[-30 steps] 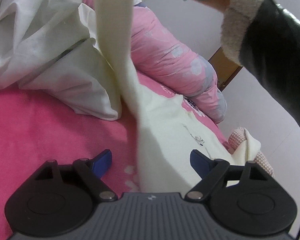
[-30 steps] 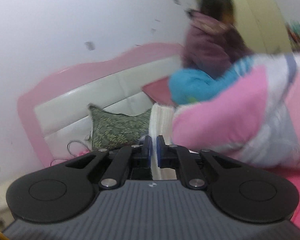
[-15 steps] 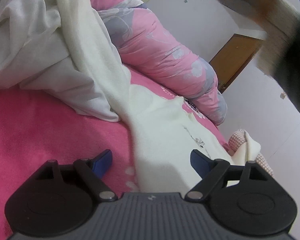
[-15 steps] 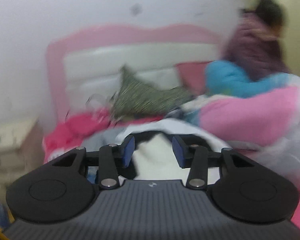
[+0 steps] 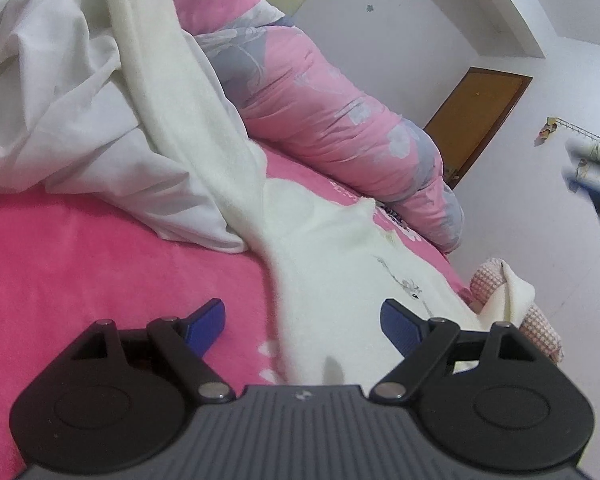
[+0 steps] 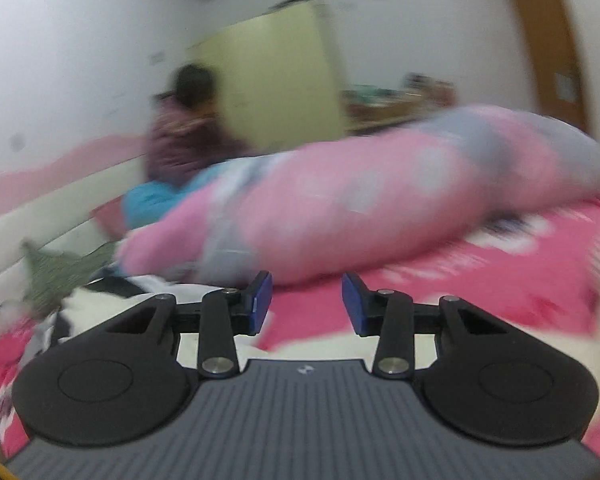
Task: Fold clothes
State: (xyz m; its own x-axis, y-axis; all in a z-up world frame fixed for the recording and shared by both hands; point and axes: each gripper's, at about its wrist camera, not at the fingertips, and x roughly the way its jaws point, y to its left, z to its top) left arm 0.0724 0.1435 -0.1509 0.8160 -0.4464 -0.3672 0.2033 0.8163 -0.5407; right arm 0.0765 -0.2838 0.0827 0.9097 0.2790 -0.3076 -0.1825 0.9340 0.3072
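Down comes the sleeve (image 5: 168, 92): a second ago it hung taut from the right gripper (image 6: 306, 300), pinched up high, and now it lies slack over the white sheet (image 5: 60, 92) with that gripper swung off toward the quilt (image 6: 340, 208), jaws spread and empty, its view smeared by motion. Left gripper (image 5: 302, 320) sits low, fingers wide apart, straddling the lower part of the cream top (image 5: 340, 264) without gripping it. That top is spread on the pink bed (image 5: 80, 264), body fairly flat, one edge trailing onto the checked cloth (image 5: 540, 316) at the bedside, sleeve running uphill onto the sheet. Judging by that, the sleeve wants bringing across the body: take it near the cuff, which is out of sight at the top edge, lift clear of the sheet so nothing drags along, and lay it flat across the chest. Left gripper looks well placed to pin the hem while that happens.
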